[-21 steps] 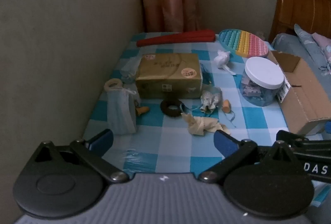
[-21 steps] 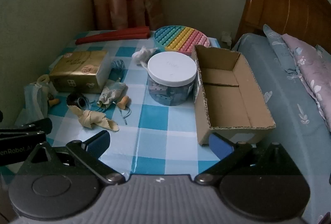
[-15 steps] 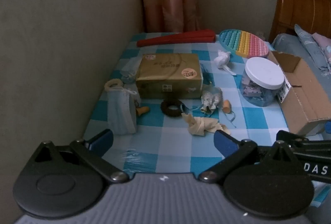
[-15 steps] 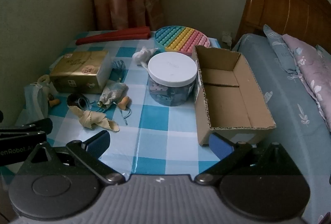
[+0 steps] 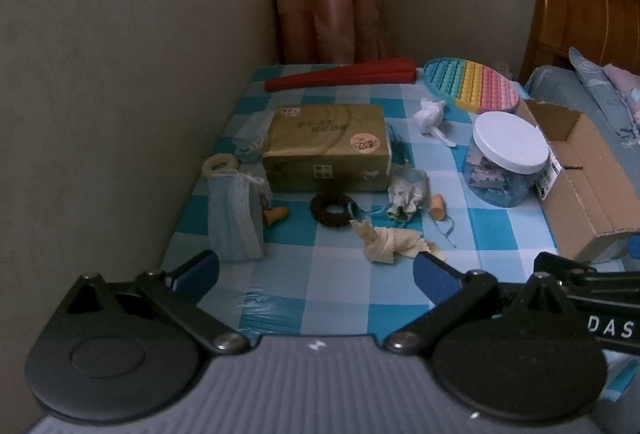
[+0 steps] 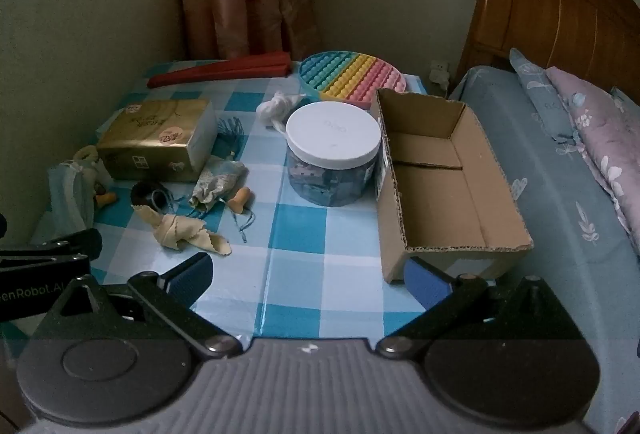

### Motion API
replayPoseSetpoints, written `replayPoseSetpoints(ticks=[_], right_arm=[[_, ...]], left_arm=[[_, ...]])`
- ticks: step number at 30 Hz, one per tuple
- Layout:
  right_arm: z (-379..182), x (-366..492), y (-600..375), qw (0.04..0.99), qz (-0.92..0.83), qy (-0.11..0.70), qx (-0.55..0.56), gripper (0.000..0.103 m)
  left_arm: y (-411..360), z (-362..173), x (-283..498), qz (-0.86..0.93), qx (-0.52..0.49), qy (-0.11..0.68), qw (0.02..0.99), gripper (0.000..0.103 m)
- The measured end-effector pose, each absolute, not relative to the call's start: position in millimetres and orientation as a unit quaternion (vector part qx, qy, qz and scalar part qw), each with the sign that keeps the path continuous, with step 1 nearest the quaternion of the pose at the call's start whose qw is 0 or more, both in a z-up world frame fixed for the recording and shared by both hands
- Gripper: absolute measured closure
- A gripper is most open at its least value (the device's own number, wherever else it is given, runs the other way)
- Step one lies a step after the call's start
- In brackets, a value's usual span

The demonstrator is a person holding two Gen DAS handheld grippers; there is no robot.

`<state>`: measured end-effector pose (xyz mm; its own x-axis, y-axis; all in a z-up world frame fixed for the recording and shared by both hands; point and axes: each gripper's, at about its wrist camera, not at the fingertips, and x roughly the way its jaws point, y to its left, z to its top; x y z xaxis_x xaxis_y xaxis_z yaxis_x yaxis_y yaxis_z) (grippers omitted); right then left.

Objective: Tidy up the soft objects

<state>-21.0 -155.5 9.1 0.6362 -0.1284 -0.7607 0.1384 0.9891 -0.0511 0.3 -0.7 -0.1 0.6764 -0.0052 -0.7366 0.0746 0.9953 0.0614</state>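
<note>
Both grippers released, empty: left gripper (image 5: 316, 266), right gripper (image 6: 306, 276). We'd pinch the knotted beige cloth (image 6: 182, 230) near the table's (image 6: 320, 298) front edge mid-bundle, then carry it to the cardboard box (image 6: 436, 201).

Both wrist cams look down, share table (image 5: 320, 298)

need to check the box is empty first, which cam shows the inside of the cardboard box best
The right wrist view: it looks down into the open cardboard box, showing its bare floor and inner walls with nothing inside. The left wrist view catches the cardboard box at the frame's right edge, mostly its outer side and a strip of the interior.
</note>
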Motion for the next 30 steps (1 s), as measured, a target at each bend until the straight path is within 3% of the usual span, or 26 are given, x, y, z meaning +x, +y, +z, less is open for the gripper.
replayPoseSetpoints(ticks=[30], right_arm=[[11.9,-21.0,-156.0,0.906,-0.075,0.416,0.002,0.000]], left_arm=[[-2.0,4.2,2.0,-0.022,0.041,0.400,0.915,0.001]])
